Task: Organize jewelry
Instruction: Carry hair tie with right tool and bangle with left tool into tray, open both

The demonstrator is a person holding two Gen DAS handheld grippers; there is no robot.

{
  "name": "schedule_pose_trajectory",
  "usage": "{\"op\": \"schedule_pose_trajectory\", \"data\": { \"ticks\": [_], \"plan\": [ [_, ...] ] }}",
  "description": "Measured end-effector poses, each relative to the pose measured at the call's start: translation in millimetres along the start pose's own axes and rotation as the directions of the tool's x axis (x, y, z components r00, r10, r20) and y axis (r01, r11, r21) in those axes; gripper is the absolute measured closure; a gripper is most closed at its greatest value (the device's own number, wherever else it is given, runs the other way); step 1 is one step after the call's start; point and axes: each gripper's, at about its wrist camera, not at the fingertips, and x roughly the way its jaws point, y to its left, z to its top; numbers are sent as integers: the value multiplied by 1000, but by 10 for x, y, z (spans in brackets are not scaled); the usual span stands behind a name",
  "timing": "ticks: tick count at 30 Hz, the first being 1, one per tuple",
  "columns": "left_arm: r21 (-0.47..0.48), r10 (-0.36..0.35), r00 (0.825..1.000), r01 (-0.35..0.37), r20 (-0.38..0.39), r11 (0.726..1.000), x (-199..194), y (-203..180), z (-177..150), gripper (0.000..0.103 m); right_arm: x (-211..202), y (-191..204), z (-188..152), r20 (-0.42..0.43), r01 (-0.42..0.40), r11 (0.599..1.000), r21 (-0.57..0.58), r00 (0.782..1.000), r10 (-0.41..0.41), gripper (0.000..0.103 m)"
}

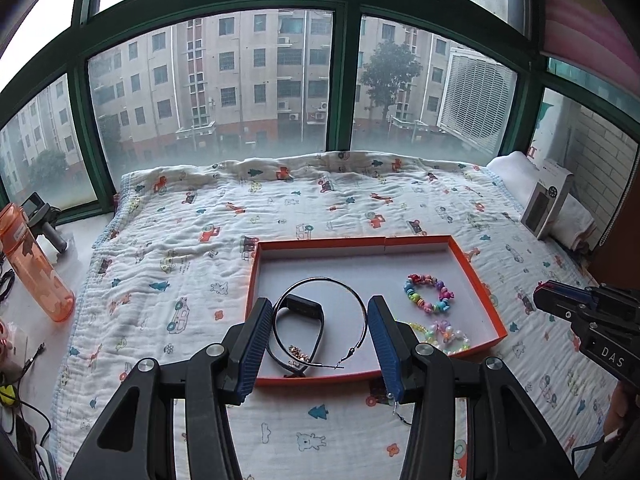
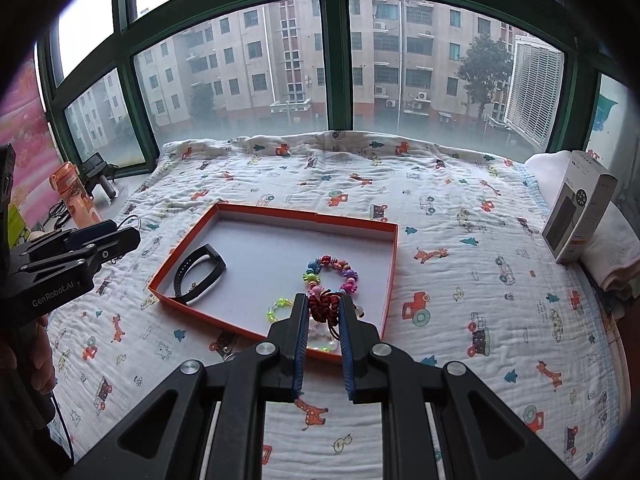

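Nearest, R view: right gripper clamped narrow on a dark red beaded bracelet, held over near edge of orange tray. Probably kept low over the tray so the piece lands inside, not on the quilt. Judged mid-placement, not yet let go.

L view: left gripper spread wide, nothing between the pads, hanging just short of tray's near edge w/ the large thin hoop and black band framed between its fingers. Looks parked, or lined up for a next pick; can't tell which.

Inside tray, further in: yellow-green clear bead bracelet by near wall, pastel one beside it, multicolour bead bracelet mid-tray, small gold piece at hoop's near end. Pieces apart from each other, presumably to avoid tangling.

Small metal bit on quilt just outside tray; unclear what.

Far: orange bottle left, grey box right, window behind.
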Motion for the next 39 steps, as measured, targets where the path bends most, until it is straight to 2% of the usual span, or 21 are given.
{"op": "schedule_pose_trajectory", "data": {
  "ticks": [7,18,26,39],
  "plan": [
    [-2,-19,997,19,-73,1000,569,16,63,51,383,-110,24,-55,-3,1000,26,998,5,86],
    [11,-65,982,68,-179,998,1275,-57,-145,51,825,-201,-136,-149,-7,999,50,989,14,86],
    [3,-80,973,82,-218,997,1467,-78,-261,50,944,-210,-175,-170,-18,998,56,985,28,85],
    [3,-88,970,91,-226,996,1501,-68,-284,47,1010,-238,-189,-183,-18,998,67,983,30,84]
  ]
}}
